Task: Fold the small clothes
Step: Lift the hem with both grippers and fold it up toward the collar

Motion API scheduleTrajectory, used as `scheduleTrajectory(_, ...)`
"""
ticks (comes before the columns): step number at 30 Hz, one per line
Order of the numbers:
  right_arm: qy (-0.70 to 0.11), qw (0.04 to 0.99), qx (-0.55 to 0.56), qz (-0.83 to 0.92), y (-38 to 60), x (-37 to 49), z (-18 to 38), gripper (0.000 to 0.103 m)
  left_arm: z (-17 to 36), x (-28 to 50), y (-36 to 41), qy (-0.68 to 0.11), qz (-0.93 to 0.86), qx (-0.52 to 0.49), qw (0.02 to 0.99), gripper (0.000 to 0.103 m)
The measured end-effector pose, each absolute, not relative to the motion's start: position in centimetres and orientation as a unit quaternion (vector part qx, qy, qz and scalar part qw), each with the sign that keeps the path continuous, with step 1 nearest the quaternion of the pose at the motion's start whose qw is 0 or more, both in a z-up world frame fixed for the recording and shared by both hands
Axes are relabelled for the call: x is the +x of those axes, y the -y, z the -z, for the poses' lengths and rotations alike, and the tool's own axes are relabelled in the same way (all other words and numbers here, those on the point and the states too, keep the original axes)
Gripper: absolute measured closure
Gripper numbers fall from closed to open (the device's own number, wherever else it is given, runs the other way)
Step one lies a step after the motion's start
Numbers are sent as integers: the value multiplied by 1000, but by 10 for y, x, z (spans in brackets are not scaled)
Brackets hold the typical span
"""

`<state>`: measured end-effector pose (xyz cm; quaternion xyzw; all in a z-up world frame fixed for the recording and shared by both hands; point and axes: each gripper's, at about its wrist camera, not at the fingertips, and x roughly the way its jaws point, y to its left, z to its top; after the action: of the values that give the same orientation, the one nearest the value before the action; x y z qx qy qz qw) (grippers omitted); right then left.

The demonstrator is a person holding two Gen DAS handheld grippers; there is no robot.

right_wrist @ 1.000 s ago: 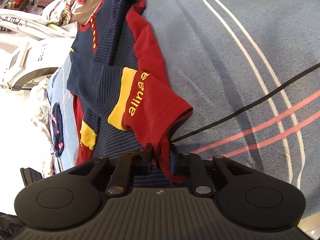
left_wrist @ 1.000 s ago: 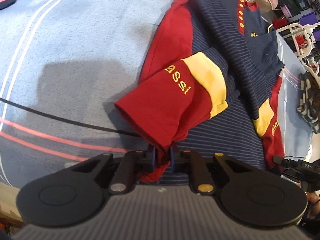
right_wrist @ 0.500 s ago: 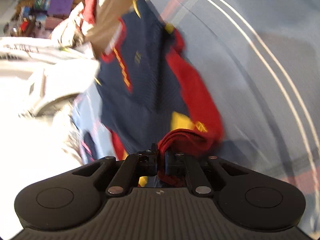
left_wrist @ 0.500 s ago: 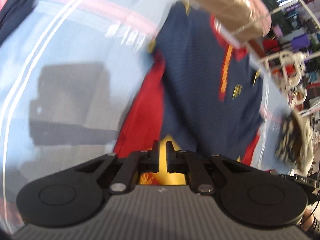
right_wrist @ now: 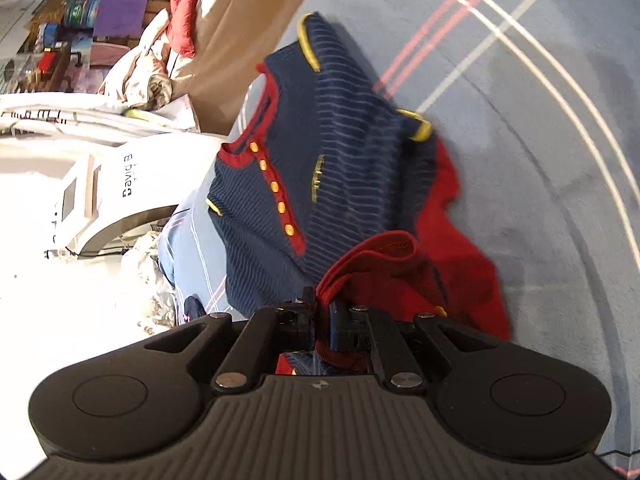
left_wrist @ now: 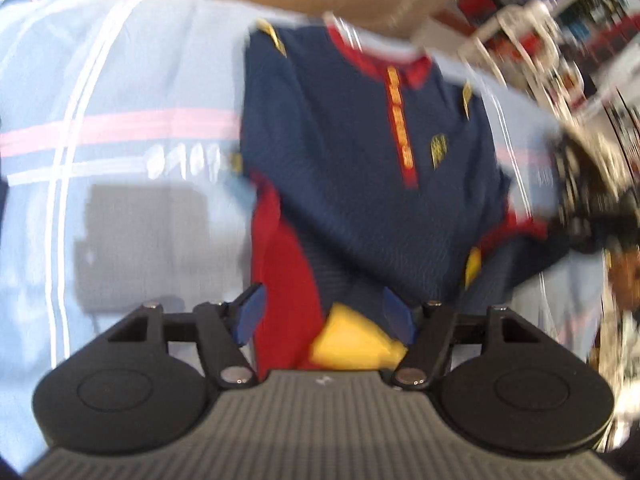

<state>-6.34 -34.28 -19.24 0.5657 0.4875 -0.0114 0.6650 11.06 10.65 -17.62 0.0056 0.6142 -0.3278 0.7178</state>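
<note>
A small navy striped polo shirt (right_wrist: 340, 184) with red sleeves, a red collar and a red placket with yellow buttons lies front up on a pale blue bedsheet (left_wrist: 120, 92) crossed by white and pink lines; the surface looks like a bed rather than a desk. The left hand-held gripper (left_wrist: 324, 312) has just been opening: its blue-padded jaws stand well apart, and the red sleeve with its yellow band (left_wrist: 352, 340) lies between them without either pad pressing on it, so the sleeve appears let go over the shirt's lower body. The left view is smeared by motion, so fine contact there is a judgement. The right hand-held gripper (right_wrist: 322, 316) is nearly shut, its jaws pinching a bunched red fold of the other sleeve (right_wrist: 376, 256), which is lifted in a soft hump over the navy front. A tan garment (right_wrist: 248, 28) hangs or lies just beyond the collar, and a white machine (right_wrist: 120, 196) and clutter stand off the bed's far edge. Handling, as judged: the knit is light, limp and thin, with no stiffness to hold a crease on its own, so it drapes and rumples wherever it is dropped. It grips well between pads and seems unlikely to slip, but a pinch of one layer may drag the layer beneath. Hems, sleeve cuffs and shoulder seams offer the firmest edges to take; nothing here is fragile, though the buttons could catch a pad.
</note>
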Motion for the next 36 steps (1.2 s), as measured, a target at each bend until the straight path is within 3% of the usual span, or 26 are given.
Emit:
scheduleTrajectory(3,-491,657,572,20,350,-72,193,91,182,79,-115,-608,349,51,711,34)
scheduleTrajectory(5,-497,664,559,17,348,-77,187,91,180,57,-119,-592,356,84,718,20)
scheduleTrajectory(6,-498,667,555,14,346,-83,184,91,181,50,-122,-599,347,79,717,18)
scheduleTrajectory(10,-496,669,554,7,335,-109,178,91,210,42,-163,-682,236,-117,682,21)
scheduleTrajectory(15,-489,661,569,13,319,-143,182,91,250,23,-213,-677,80,-368,632,24)
scheduleTrajectory(22,-480,662,575,20,314,-156,181,91,277,26,-204,-700,30,-383,602,30)
scheduleTrajectory(26,-480,670,565,19,312,-155,178,90,274,36,-195,-705,46,-376,599,55)
scheduleTrajectory(27,-480,671,564,19,311,-155,178,90,273,39,-189,-717,49,-347,603,64)
scheduleTrajectory(28,-481,672,564,17,311,-156,179,90,274,40,-182,-727,49,-319,606,80)
scheduleTrajectory(31,-481,672,562,19,309,-155,180,90,274,45,-173,-735,44,-298,607,85)
scheduleTrajectory(33,-481,673,561,19,308,-155,180,90,272,47,-167,-735,47,-292,610,95)
scheduleTrajectory(36,-484,675,556,19,306,-154,180,90,266,41,-168,-732,51,-298,611,96)
